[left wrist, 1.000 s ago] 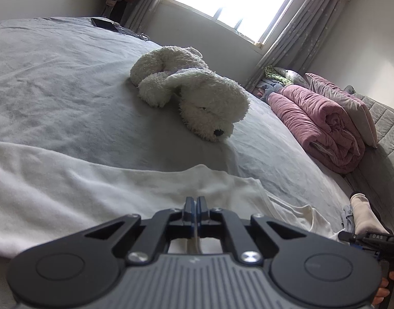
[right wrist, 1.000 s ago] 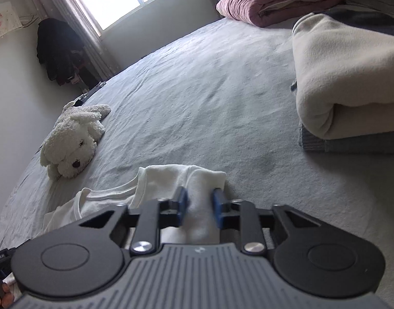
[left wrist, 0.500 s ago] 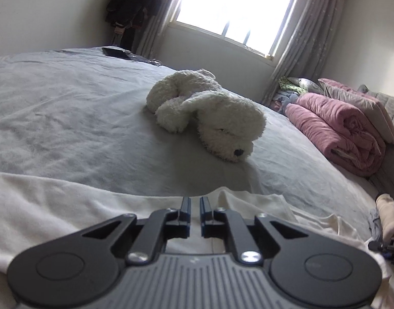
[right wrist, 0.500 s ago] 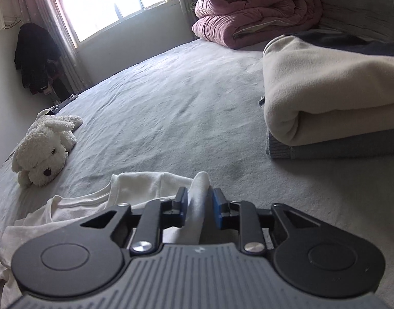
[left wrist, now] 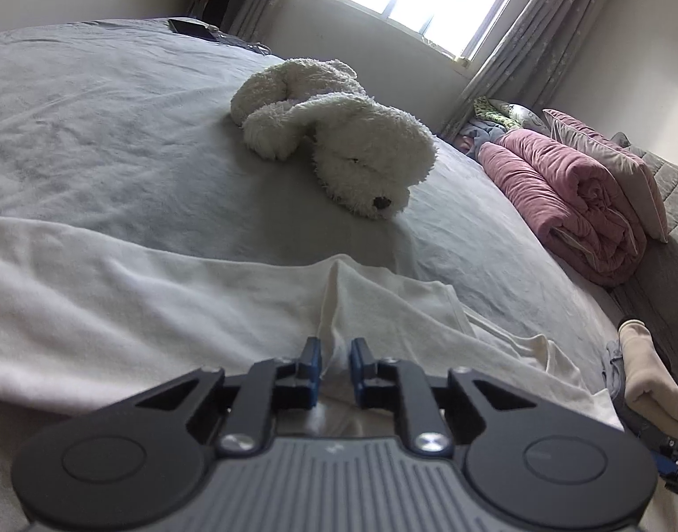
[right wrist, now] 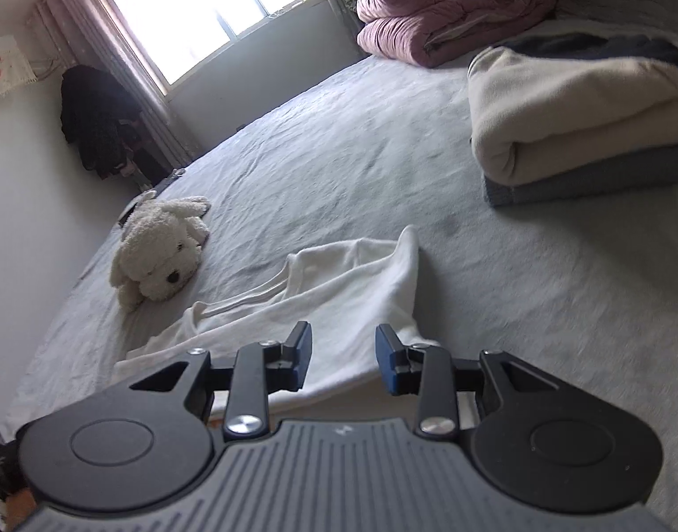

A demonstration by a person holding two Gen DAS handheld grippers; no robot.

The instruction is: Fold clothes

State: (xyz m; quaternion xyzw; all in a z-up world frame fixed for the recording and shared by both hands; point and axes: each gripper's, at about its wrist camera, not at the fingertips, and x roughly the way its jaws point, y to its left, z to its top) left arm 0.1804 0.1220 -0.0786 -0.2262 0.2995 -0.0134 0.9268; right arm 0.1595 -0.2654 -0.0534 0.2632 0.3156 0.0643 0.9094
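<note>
Left claw [left wrist: 336,365]: opening, raised ridge of white cotton shirt [left wrist: 161,301] between pads, apparently released.
Right claw [right wrist: 343,361]: opening over shirt hem, gripping nothing.
Risk: the ridge at 12 o'clock may slump and leave the fold uneven.

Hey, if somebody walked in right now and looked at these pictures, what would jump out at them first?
Probably the white plush dog lying on the grey bed, just beyond the white shirt spread in front of both tongs. The left tongs and the right tongs are both opening, with shirt fabric between their blue pads. A rolled pink quilt sits at the head of the bed, near the bright window.
</note>
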